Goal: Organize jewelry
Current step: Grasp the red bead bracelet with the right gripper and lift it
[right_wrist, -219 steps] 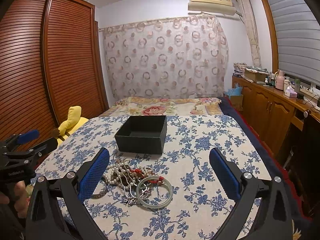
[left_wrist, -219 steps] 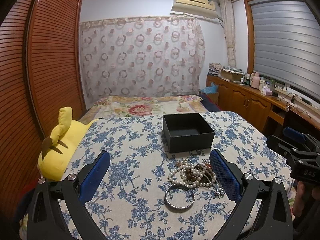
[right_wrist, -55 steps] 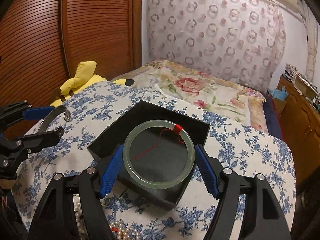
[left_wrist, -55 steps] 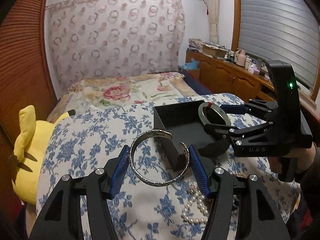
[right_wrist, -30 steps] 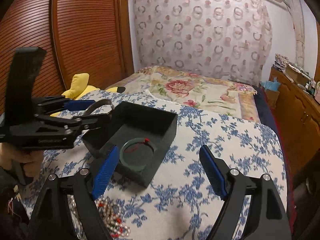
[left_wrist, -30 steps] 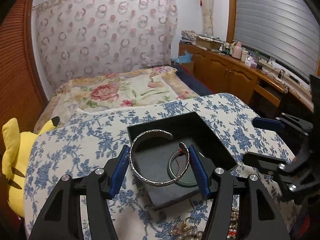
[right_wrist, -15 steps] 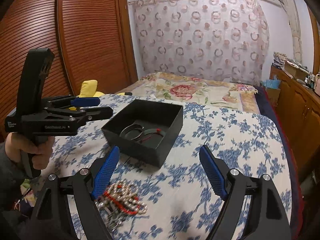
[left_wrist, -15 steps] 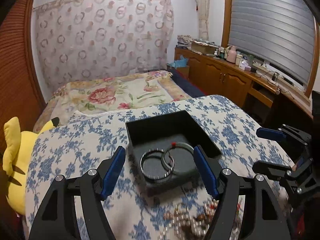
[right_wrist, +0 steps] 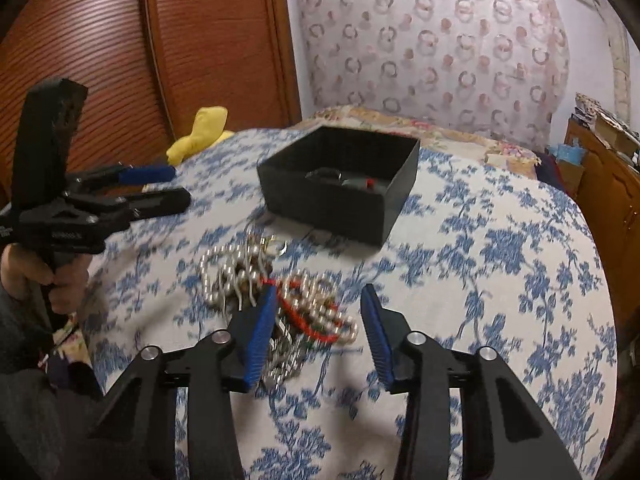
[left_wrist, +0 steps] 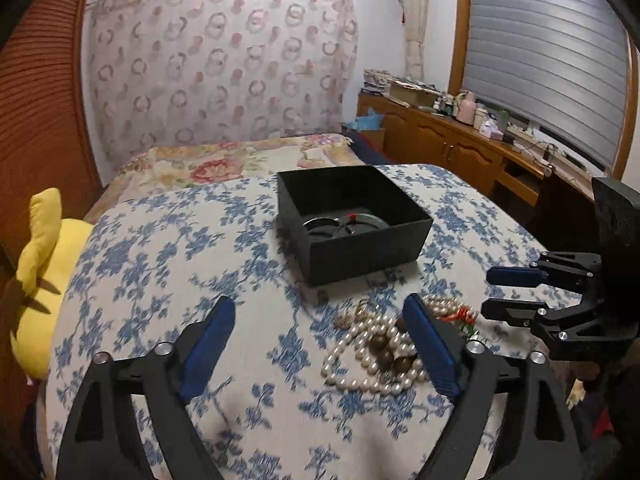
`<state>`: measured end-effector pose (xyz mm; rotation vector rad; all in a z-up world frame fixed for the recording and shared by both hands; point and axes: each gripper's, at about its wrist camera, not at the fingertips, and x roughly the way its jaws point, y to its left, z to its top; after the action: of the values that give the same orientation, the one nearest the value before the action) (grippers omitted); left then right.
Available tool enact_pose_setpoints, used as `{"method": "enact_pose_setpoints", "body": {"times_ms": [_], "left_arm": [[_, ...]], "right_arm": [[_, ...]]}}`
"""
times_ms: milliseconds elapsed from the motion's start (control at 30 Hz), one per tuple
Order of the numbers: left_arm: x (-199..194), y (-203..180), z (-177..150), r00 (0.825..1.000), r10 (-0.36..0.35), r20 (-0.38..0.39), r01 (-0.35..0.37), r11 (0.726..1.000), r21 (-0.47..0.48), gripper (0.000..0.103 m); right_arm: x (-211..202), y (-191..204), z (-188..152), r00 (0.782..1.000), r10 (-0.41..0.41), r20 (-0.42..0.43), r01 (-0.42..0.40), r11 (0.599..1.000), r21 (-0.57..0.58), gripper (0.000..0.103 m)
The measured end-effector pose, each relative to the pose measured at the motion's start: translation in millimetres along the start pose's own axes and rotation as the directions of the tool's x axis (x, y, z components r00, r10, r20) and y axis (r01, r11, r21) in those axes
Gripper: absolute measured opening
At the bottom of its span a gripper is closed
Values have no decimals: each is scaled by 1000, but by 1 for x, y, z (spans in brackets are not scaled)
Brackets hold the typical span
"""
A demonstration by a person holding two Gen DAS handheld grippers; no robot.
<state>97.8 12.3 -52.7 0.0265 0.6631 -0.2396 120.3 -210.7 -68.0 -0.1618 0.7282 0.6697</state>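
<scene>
Your left claw (left_wrist: 320, 344) hangs released and empty above the blue-flowered bed cover (left_wrist: 168, 248), its blue pads wide apart, with the jewelry pile just beside its right-hand finger. Your right claw (right_wrist: 318, 320) is also spread and grips nothing; it sits low over the near end of the same pile, its left-hand pad touching or just above the beads, though motion blur keeps me from saying which.

By my reading, you are partway through. The black box (left_wrist: 404, 236) stands open on the bed beyond the pile, and two bangles already lie inside it: a silver bangle (left_wrist: 320, 223) and, overlapping it, a pale bangle with a red thread (left_wrist: 362, 218).

What remains is the tangle: a pearl necklace (left_wrist: 360, 354) looped around some brown beads (left_wrist: 386, 358), a red cord (right_wrist: 298, 318) and small metal pieces at the end nearest the box. All of it lies outside the box, just in front of its near wall.

You would probably need several trips, since the strands are knotted together and may drag each other along when lifted.
</scene>
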Motion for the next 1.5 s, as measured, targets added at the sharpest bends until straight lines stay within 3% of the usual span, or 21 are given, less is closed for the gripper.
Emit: {"method": "enact_pose_setpoints", "body": {"times_ms": [267, 733, 833, 900, 1200, 1500], "left_arm": [[-12, 1, -19, 1000, 13, 5, -13, 1000, -8, 92], [-12, -8, -31, 1000, 8, -10, -8, 1000, 12, 92], [-11, -9, -32, 1000, 7, -12, -7, 1000, 10, 92], [-11, -9, -34, 1000, 9, -18, -9, 1000, 7, 92], [-3, -3, -39, 998, 12, -57, -13, 1000, -23, 92], [3, -5, -38, 997, -11, -76, 10, 1000, -16, 92]], "right_arm": [[-2, 8, -17, 999, 14, -34, -15, 1000, -19, 38], [22, 16, 6, 998, 27, -56, -31, 997, -69, 27], [26, 17, 9, 997, 34, -64, -38, 996, -74, 18], [27, 17, 10, 997, 38, -66, -43, 996, -82, 6], [-6, 6, 31, 997, 14, 69, -11, 999, -49, 5], [-41, -5, 55, 983, -45, 180, 53, 998, -41, 5]]}}
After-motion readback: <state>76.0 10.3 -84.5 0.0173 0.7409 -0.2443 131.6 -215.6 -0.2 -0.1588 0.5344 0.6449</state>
